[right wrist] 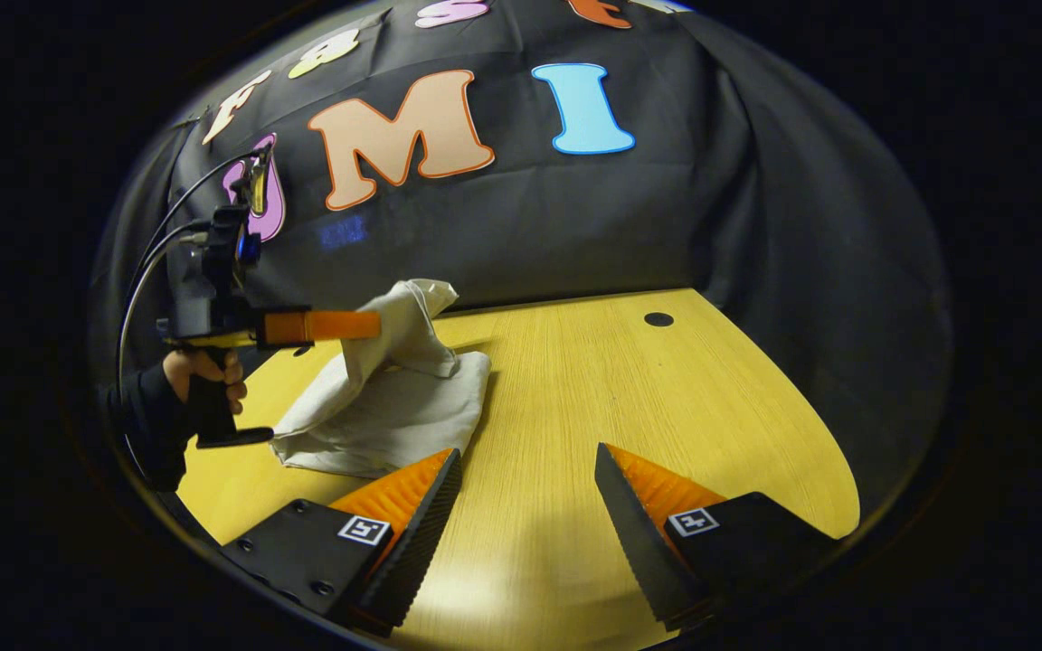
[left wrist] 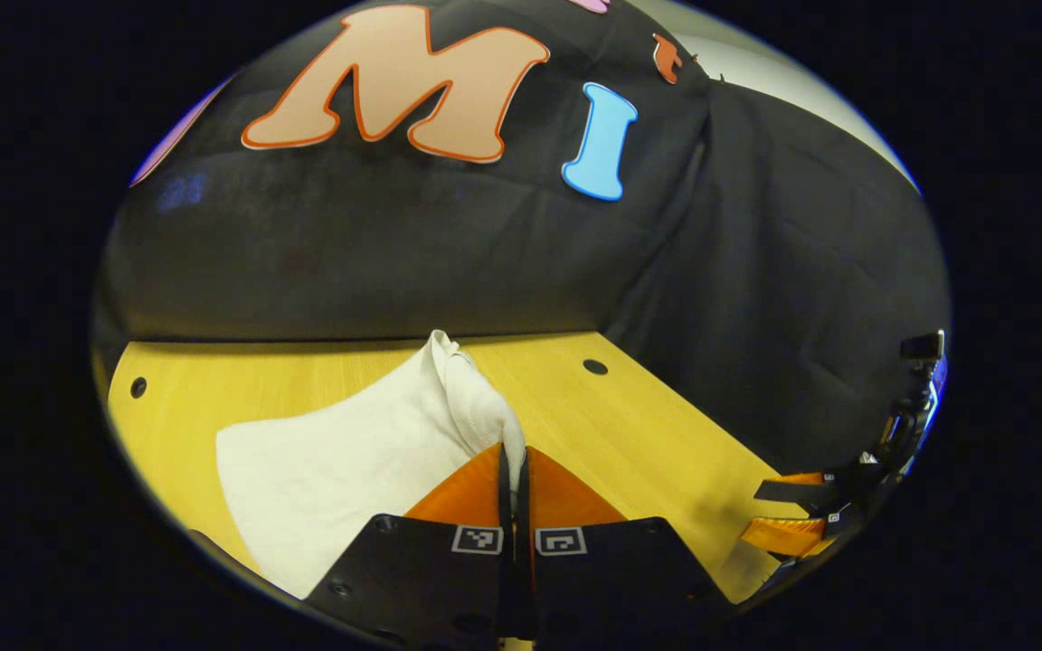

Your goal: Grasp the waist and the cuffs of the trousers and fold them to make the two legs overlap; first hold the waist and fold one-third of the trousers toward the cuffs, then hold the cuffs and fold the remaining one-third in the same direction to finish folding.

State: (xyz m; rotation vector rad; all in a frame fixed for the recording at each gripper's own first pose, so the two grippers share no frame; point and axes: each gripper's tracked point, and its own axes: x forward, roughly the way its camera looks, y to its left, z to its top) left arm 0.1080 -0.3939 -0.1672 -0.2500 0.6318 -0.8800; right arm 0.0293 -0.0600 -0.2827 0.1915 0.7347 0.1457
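Clearly the left gripper (left wrist: 514, 470) has its fingers pinched together on an edge of the white trousers (left wrist: 349, 470), lifting that edge above the rest of the cloth, which lies bunched on the wooden table (left wrist: 648, 425). Seen from the right gripper view, the lifted fold hangs over the heap. My judgement: carry the held edge low and level across the trousers, keeping the pinch firm so layers do not slip. The right gripper (right wrist: 528, 493) stands wide apart, holding nothing, just beside the trousers; it could pin the heap. Beyond the trousers, black cloth walls close the booth, and the tabletop has small dark holes (left wrist: 594, 367).
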